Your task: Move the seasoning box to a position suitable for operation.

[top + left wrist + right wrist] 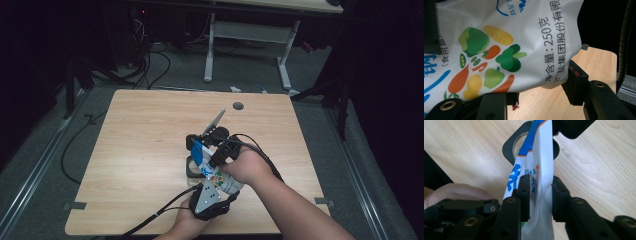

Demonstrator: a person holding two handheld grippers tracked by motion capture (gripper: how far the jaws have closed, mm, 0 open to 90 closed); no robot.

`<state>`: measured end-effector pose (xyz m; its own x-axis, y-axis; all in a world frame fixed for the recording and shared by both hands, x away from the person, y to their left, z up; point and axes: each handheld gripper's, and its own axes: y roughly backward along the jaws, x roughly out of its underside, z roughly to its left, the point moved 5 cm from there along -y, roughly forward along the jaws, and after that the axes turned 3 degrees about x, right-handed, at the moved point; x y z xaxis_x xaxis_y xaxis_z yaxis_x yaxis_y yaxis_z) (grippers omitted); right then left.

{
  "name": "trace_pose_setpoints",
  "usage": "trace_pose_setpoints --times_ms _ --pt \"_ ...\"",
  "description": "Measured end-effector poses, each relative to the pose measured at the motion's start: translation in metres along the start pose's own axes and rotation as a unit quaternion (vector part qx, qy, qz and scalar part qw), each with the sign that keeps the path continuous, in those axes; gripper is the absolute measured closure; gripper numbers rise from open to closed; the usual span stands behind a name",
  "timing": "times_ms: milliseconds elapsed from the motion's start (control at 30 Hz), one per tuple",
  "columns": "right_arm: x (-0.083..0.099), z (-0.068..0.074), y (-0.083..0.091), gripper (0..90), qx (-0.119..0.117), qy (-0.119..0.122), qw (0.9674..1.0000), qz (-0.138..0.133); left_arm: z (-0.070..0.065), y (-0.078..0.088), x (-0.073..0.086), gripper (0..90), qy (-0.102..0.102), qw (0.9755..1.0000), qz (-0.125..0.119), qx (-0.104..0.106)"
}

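A white salt bag (212,175) printed with vegetables and blue lettering hangs tilted over the table's near middle. My left gripper (217,184) comes up from the near edge and is shut on the bag's lower part (524,45); its jaws (542,86) press both sides of the bag. My right gripper (204,149) reaches in from the right at the bag's blue top end (541,157). Its jaws (541,192) stand apart, and the bag runs loosely between the pads. Under the top end sits a black container with a round glassy opening (520,145), also seen from above (192,169).
The wooden table (150,130) has a round grey cable hole (238,105) near its far edge. A dark block (571,127) lies just beyond the container. A hand (454,192) holds the left gripper close by. A white desk frame (250,35) and cables stand on the floor behind.
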<state>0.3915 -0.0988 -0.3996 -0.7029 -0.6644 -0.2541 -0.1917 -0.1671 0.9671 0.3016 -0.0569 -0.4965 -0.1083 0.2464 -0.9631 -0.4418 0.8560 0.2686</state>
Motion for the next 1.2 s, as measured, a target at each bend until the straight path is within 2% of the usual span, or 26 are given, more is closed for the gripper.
trace_pose_setpoints --times_ms 67,233,267,300,333,400,533,700,733,900,1100,1133,1200 --pt "-0.0019 0.0012 0.0003 69.0 -0.001 -0.006 1.0000 -0.005 -0.0009 -0.0002 -0.0003 53.9 -0.001 1.0000 -0.001 0.001" --pt "-0.0082 0.0011 0.0009 70.2 0.002 -0.003 0.9998 -0.018 0.0002 0.0004 -0.0002 53.9 -0.002 1.0000 0.001 -0.002" --pt "-0.0089 0.0016 0.0016 72.6 0.001 -0.009 0.9998 -0.020 0.0004 0.0006 0.0000 53.9 -0.003 1.0000 0.002 -0.002" --pt "-0.0098 0.0005 0.0027 77.7 0.008 -0.001 0.9996 -0.026 0.0007 0.0008 0.0000 53.9 -0.004 1.0000 0.001 -0.004" --pt "-0.0096 0.0014 0.0039 79.6 0.010 -0.006 0.9996 -0.025 0.0007 0.0009 -0.0003 54.0 -0.002 1.0000 -0.001 -0.003" --pt "-0.0098 -0.0006 0.0039 81.6 0.009 0.007 0.9995 -0.029 0.0005 0.0009 -0.0006 54.0 -0.002 1.0000 -0.002 0.001" --pt "-0.0089 -0.0006 0.0039 82.0 0.013 0.014 0.9994 -0.028 -0.0004 0.0004 -0.0004 54.0 -0.001 1.0000 -0.002 0.002" --pt "-0.0085 -0.0003 0.0056 82.6 0.017 0.010 0.9994 -0.028 -0.0009 0.0006 -0.0010 54.0 -0.002 1.0000 -0.003 0.002" --pt "-0.0089 -0.0010 0.0057 82.9 0.016 0.017 0.9993 -0.031 -0.0011 0.0007 -0.0008 54.0 -0.003 1.0000 -0.003 0.001" --pt "-0.0076 -0.0003 0.0087 83.5 0.013 0.005 0.9995 -0.028 -0.0015 0.0001 0.0017 54.2 -0.005 1.0000 0.000 -0.002" --pt "-0.0076 -0.0009 0.0081 83.5 0.012 0.014 0.9995 -0.025 -0.0030 0.0003 0.0000 54.2 0.004 1.0000 -0.005 0.004" --pt "-0.0072 0.0008 0.0084 83.4 0.013 0.002 0.9997 -0.021 -0.0027 0.0005 -0.0013 54.2 0.007 0.9999 -0.006 0.005" --pt "-0.0081 0.0013 0.0092 83.3 0.015 0.000 0.9997 -0.021 -0.0021 0.0007 -0.0030 54.1 0.009 0.9999 -0.008 0.006"
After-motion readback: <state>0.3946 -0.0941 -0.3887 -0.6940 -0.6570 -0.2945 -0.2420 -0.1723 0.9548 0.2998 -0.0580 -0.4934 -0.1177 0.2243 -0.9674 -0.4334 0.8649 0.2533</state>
